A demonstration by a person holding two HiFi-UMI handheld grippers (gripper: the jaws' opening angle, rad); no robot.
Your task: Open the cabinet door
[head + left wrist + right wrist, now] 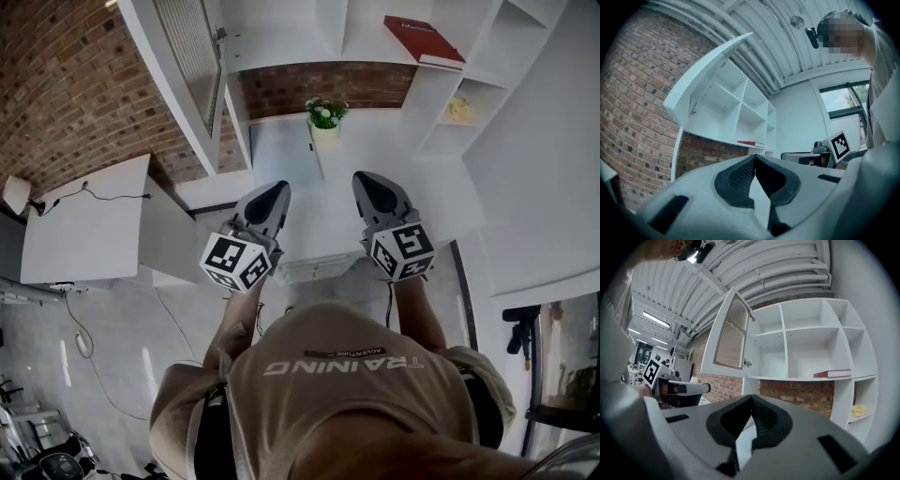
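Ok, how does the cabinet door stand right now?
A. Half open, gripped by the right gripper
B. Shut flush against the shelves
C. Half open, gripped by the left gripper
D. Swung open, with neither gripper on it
D: the cabinet door stands swung out from the shelves, while the left gripper and the right gripper are both shut on nothing, apart from it.

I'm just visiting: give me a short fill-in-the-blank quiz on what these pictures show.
1. The cabinet door stands ___.
2. The book's cover is ___ in colour.
3. The left gripper and the right gripper are both empty, their jaws ___.

Missing words: open; red; shut.
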